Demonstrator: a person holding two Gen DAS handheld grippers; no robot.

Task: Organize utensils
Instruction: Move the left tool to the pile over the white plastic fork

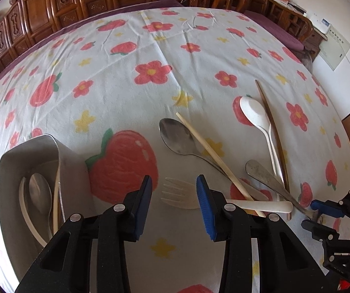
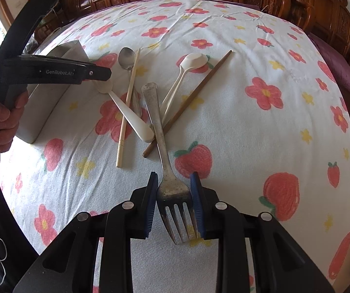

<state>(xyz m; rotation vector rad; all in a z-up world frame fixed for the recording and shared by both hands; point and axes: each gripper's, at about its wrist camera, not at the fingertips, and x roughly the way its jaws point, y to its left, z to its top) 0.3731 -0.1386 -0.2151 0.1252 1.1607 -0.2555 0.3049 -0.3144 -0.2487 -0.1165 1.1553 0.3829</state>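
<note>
Nearest the right wrist camera, the right gripper (image 2: 173,205) has its two blue-padded fingers (image 2: 151,205) set on either side of the head of a metal fork (image 2: 161,146); the pads sit just beside or against the fork's edges, and I cannot tell whether they are actually clamped on it. That fork's tines point toward the camera and its handle runs away over a loose pile of utensils on a white tablecloth (image 2: 248,134) printed with red flowers and strawberries. Lying in the pile are a dark wooden chopstick (image 2: 194,97), a pale chopstick (image 2: 126,112), a white plastic spoon (image 2: 189,66), a metal spoon (image 2: 126,57) and a cream plastic fork (image 1: 182,195). From the left wrist camera, the left gripper (image 1: 175,207) hangs with its jaws spread wide, empty, above the cream fork's tines. To its left stands a grey metal holder (image 1: 70,168), already containing a spoon and other utensils.
</note>
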